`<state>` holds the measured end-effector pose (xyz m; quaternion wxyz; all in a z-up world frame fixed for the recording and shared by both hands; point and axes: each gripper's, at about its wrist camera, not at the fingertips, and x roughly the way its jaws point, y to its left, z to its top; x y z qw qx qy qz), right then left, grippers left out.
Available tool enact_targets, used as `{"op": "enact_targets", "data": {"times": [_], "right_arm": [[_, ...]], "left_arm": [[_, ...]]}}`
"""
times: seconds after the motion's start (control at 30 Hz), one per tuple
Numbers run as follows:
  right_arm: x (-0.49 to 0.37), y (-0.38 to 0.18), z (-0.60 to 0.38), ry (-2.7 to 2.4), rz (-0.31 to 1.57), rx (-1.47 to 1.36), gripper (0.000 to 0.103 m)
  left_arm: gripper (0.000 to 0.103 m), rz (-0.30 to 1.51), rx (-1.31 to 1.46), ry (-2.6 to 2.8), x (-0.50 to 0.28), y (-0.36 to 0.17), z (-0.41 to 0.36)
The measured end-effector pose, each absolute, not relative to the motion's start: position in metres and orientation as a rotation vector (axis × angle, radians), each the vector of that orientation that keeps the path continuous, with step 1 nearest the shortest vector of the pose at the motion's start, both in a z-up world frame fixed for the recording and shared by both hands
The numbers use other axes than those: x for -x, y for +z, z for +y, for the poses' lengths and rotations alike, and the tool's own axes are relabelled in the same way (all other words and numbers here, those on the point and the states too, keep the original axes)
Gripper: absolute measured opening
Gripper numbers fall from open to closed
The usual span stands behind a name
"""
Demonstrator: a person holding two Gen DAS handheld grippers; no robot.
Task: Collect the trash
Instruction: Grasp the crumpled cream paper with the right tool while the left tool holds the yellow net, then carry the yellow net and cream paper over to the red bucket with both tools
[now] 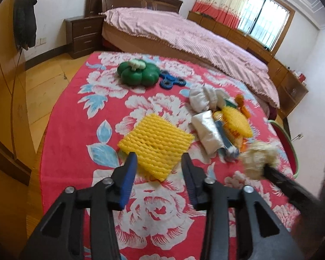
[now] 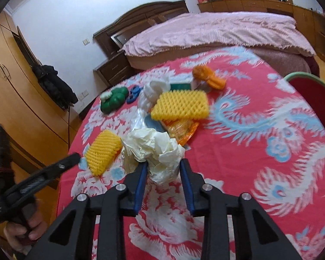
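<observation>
Crumpled white paper (image 2: pixel 153 149) sits pinched in right tool (image 2: pixel 162 162); left tool (image 1: pixel 159 158) gapes over ribbed yellow foam netting (image 1: pixel 156 143).

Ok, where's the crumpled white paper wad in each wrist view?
Left wrist: crumpled white paper wad, blurred, lower right, at the right gripper's tips.
Right wrist: centre, between the right gripper fingers.
Shared landmark: green pumpkin toy, top centre in the left view, left of centre in the right.
</observation>
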<state>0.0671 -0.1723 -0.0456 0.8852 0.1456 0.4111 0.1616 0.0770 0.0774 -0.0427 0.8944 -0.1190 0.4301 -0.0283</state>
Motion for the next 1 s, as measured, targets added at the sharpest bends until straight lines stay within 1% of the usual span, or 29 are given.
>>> {"op": "enact_targets", "data": {"times": [0.07,0.13,0.17,0.33,0.4,0.57,0.6,0.67,0.73,0.77,0.83,1.0], "right_arm": [[-0.062,-0.039,-0.180,0.325,0.834,-0.300,0.034],[-0.058,-0.034,-0.185,0.314,0.817,-0.301,0.034],[-0.056,-0.031,-0.189,0.309,0.810,-0.305,0.034],[-0.051,-0.025,-0.205,0.279,0.789,-0.315,0.034],[-0.050,-0.025,-0.211,0.269,0.782,-0.325,0.034],[-0.048,-0.027,-0.222,0.250,0.781,-0.346,0.034],[-0.048,-0.028,-0.223,0.248,0.783,-0.351,0.034],[-0.048,-0.029,-0.226,0.243,0.785,-0.360,0.034],[-0.048,-0.030,-0.229,0.239,0.785,-0.365,0.034],[-0.047,-0.031,-0.231,0.237,0.784,-0.369,0.034],[-0.046,-0.031,-0.234,0.232,0.781,-0.374,0.034],[-0.043,-0.031,-0.242,0.221,0.772,-0.387,0.034]], "left_arm": [[0.047,0.914,0.235,-0.041,-0.083,-0.048,0.076],[0.053,0.925,0.220,-0.022,-0.087,-0.053,0.074],[0.054,0.937,0.206,-0.001,-0.091,-0.056,0.073],[0.054,0.980,0.180,0.074,-0.101,-0.069,0.072],[0.054,1.000,0.210,0.074,-0.104,-0.075,0.073],[0.054,0.982,0.233,0.077,-0.105,-0.077,0.072],[0.052,0.981,0.223,0.076,-0.105,-0.077,0.071],[0.044,0.976,0.208,0.061,-0.105,-0.076,0.067],[0.027,0.970,0.211,0.039,-0.105,-0.075,0.064],[0.024,0.963,0.201,0.026,-0.104,-0.074,0.061],[0.012,0.955,0.191,0.019,-0.103,-0.072,0.058],[0.010,0.936,0.208,-0.009,-0.098,-0.067,0.055]]}}
